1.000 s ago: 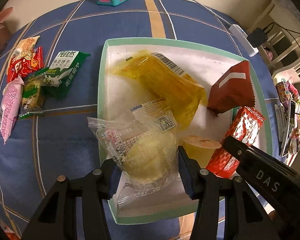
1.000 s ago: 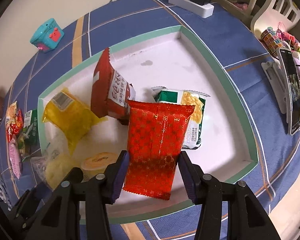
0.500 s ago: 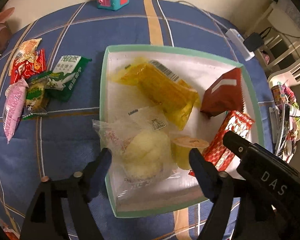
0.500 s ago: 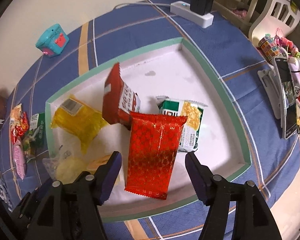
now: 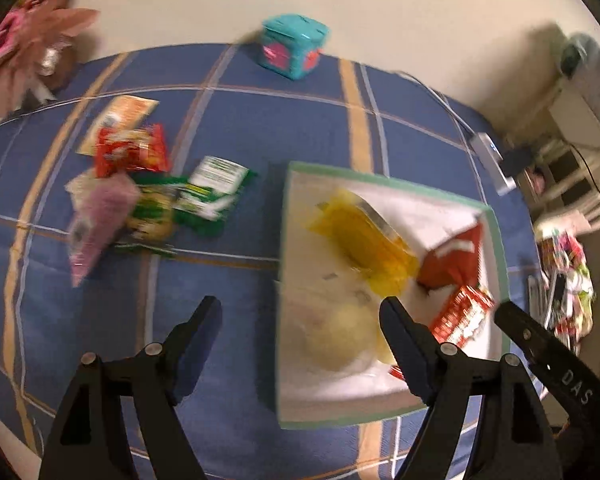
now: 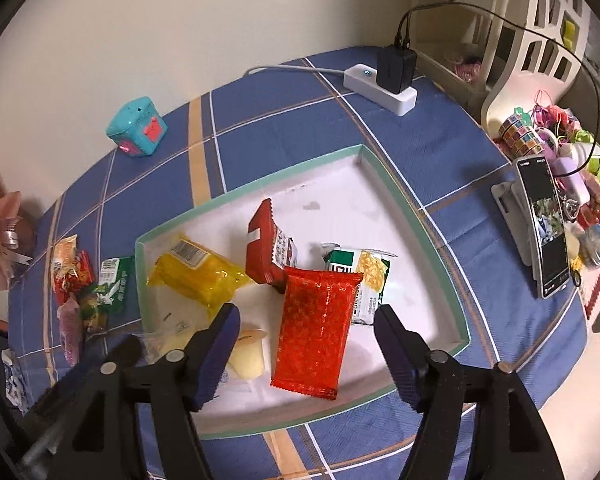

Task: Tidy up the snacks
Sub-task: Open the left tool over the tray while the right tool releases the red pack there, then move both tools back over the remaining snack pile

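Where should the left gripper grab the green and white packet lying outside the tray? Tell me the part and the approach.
Grip the green and white packet across its short width near the middle, coming from above with the left gripper open. It lies flat on the tablecloth, its right side free; other packets crowd its left edge.

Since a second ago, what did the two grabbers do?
Both let go. The left gripper dropped the clear-wrapped bun into the tray; the right gripper released the red packet. Both backed away, jaws open. The loose snacks outside stayed put.
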A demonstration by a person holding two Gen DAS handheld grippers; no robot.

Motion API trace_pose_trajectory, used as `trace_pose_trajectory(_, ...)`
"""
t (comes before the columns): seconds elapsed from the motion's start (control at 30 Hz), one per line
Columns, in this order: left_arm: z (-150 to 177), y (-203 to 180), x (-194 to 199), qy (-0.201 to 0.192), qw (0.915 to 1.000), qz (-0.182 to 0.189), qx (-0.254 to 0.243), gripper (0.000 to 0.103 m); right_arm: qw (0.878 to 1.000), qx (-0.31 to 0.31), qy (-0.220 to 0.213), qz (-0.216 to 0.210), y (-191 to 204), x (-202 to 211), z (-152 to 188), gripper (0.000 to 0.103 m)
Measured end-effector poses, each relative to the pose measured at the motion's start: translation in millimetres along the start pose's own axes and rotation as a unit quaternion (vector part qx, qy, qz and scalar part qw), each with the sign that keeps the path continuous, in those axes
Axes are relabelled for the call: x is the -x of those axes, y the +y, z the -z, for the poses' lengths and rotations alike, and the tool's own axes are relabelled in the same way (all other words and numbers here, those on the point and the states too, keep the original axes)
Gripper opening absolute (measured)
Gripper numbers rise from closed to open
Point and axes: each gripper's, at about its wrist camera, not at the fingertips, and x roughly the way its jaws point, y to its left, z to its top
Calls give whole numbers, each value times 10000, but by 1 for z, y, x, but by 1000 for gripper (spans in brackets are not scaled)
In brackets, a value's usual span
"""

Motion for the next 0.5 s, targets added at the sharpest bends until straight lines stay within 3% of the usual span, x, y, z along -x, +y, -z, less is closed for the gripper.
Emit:
trace_pose_trajectory(0.23,-5,32,15,-287,9983,-303,401,83,9996,260,38,56,14,-3,5,84)
trace_pose_trajectory(0.33,-5,43,18,-368,9971,-437,498,92,9993,381,11,68,21,-2,8,86)
trace_pose_trajectory(0.5,-4,58,22,-392,9959,-518,633,92,9988,476,43,81,32,-3,11,87)
